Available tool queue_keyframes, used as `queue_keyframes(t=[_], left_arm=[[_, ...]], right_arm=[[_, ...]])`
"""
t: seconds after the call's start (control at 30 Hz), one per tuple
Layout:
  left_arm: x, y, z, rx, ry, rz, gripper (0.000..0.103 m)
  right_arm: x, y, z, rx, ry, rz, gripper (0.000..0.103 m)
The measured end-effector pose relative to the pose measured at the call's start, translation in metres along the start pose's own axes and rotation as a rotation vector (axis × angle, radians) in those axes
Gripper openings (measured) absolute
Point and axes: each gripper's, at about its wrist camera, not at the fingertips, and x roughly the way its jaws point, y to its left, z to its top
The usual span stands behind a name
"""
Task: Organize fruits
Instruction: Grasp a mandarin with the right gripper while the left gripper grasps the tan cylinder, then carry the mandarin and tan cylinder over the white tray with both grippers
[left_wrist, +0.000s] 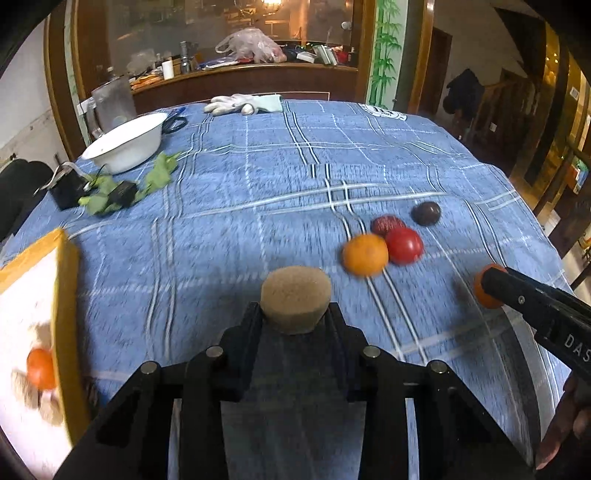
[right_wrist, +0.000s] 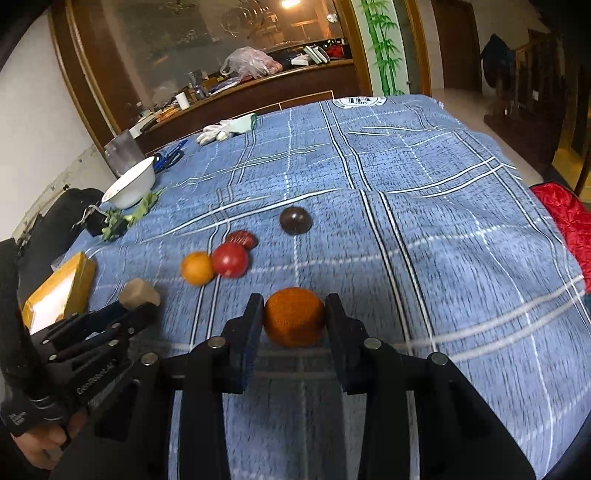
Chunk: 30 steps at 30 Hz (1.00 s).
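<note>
- Left hand-held gripper (left_wrist: 295, 314): fingers pinched on a brown kiwi-like fruit (left_wrist: 295, 304), held above the bench cloth (left_wrist: 240, 192). In the right wrist view the same gripper (right_wrist: 142, 301) appears at lower left with the fruit (right_wrist: 138, 293) at its tip.
- Yellow-rimmed tray (left_wrist: 66, 295): lies to the left of the left gripper, close by; it already holds an orange fruit (left_wrist: 40, 369) and some pale brown pieces, blurred. Judged the drop-off spot, so the carried fruit's next travel would be leftward; the left hand is the nearer one.
- Brown fruit, attitude: squat and rounded, its long axis crosswise between the fingers, its domed end forward; no stem end discernible.
- Loose group on the bench, centre-right: orange (left_wrist: 365, 254) touching a red tomato-like fruit (left_wrist: 404, 245), a dark red fruit (left_wrist: 386, 223) just behind them, a dark purple round fruit (left_wrist: 426, 213) a little apart, farther back.
- Right hand-held gripper (right_wrist: 294, 317): fingers closed against both sides of an orange mandarin (right_wrist: 294, 317); whether it is lifted or resting on the cloth cannot be told. It is near-spherical, no clear long axis.
- Tray from the right gripper: far to its left, beyond the left gripper (right_wrist: 59, 291).
</note>
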Motion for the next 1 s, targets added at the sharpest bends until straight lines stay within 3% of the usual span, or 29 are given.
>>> queue_keyframes(t=[0.47, 1.0], left_arm=[[-0.059, 0.012, -0.04, 0.001, -0.066, -0.001, 0.035], [-0.086, 0.028, -0.044, -0.037, -0.112, 0.021, 0.035]], right_arm=[[-0.032, 0.039, -0.046, -0.099, -0.002, -0.028, 0.036], [-0.053, 0.062, -0.051, -0.152, -0.035, -0.035, 0.036]])
